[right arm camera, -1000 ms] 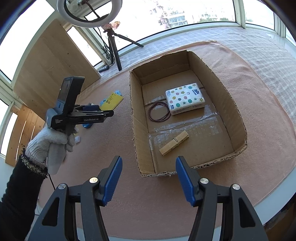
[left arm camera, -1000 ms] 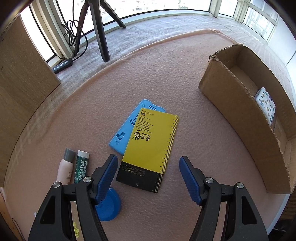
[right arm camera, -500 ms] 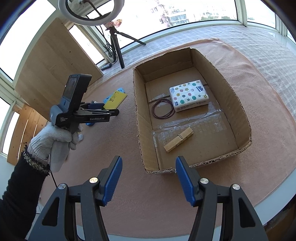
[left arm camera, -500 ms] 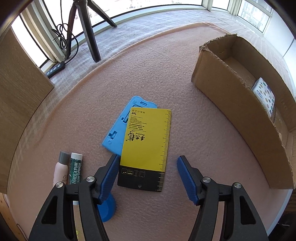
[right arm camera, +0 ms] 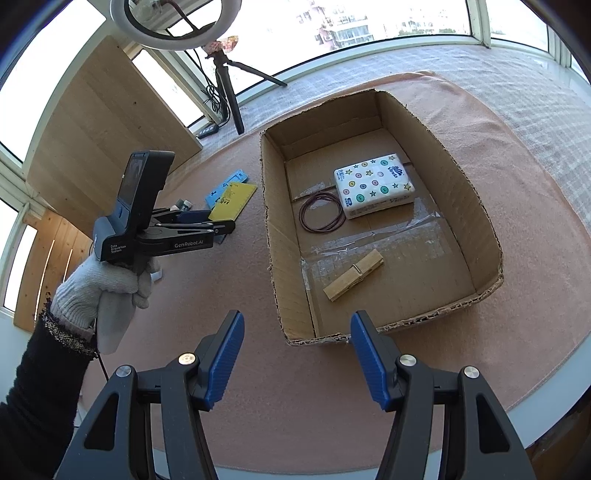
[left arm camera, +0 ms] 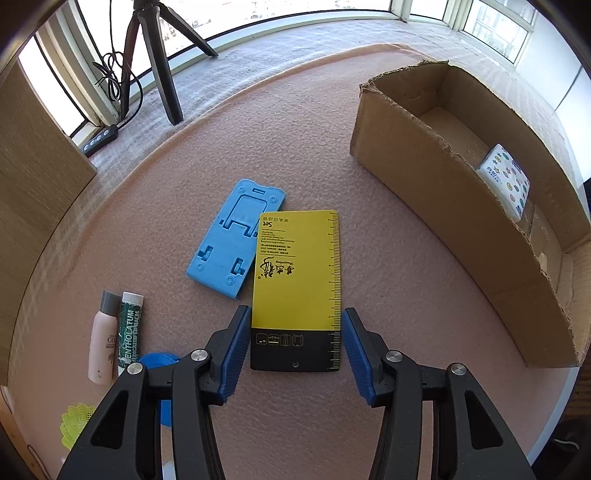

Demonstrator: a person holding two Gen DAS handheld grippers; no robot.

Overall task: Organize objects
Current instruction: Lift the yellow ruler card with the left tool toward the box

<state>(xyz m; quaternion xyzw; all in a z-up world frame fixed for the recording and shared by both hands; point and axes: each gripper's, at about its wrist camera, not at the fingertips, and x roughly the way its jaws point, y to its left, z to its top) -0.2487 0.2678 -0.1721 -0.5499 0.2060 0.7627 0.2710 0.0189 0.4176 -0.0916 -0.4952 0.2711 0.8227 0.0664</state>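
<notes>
The left gripper (left arm camera: 293,345) hangs low over the yellow card (left arm camera: 297,284), its jaws spread wide with one blue pad on each side of the card's black near end and nothing held. The card lies flat on the bench (left arm camera: 155,206), its far left corner overlapping the blue stand (left arm camera: 225,240).

To take the card well, I would judge that the pads should close on its two long edges squarely — the card is thin and flat, so the fingertips must come right down to the cloth before closing, or they will slide over it. A grip near the black end leaves most of the card hanging forward; lifting gently should keep it from pivoting or dragging the stand along. The box (left arm camera: 454,206) waits to the right, near but apart from the card.

The right gripper (right arm camera: 297,350) is also wide open and empty, held above the box's near wall. Inside the box (right arm camera: 454,206) lie a tissue pack (right arm camera: 373,190), a loop of bands (right arm camera: 321,218) and a clothespin (right arm camera: 352,275).

The bench is covered in soft pinkish felt — slightly giving, which may help a fingertip get under the card's edge. Two small bottles (left arm camera: 114,332) lie side by side at the left. Beyond is a bright bay window with a tripod (left arm camera: 155,62) and ring light (right arm camera: 173,22).
</notes>
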